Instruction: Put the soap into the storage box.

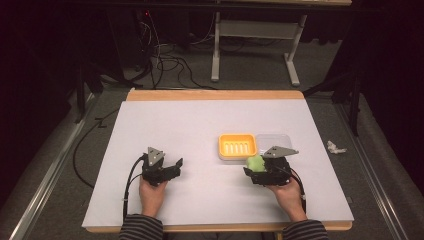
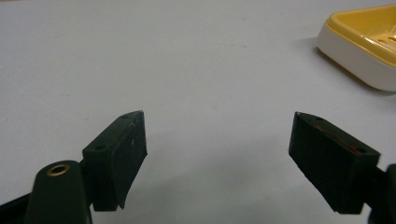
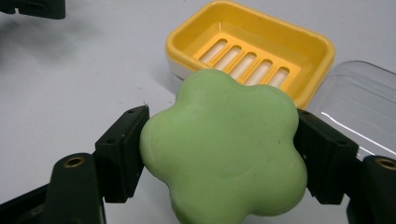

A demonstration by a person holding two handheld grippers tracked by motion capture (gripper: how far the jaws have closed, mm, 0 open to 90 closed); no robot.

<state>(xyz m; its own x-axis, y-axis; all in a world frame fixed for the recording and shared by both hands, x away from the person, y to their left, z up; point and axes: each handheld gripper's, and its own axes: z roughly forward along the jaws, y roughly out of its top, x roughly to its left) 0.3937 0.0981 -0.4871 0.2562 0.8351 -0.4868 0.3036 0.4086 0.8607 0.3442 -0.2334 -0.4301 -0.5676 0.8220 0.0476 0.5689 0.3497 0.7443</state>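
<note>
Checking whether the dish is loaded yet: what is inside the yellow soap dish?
Nothing: the yellow soap dish shows its bare slotted floor. The green soap is clamped in the right gripper, hiding the dish's near corner.

The table (image 1: 200, 130) is brightly lit from above while its surroundings stay dark; shadows are soft. Both gripper views look slightly soft.

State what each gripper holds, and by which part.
The right gripper clamps the green flower-shaped soap by its opposite side edges, one of its jaws on each. The left gripper holds nothing; its jaws stand open.
</note>
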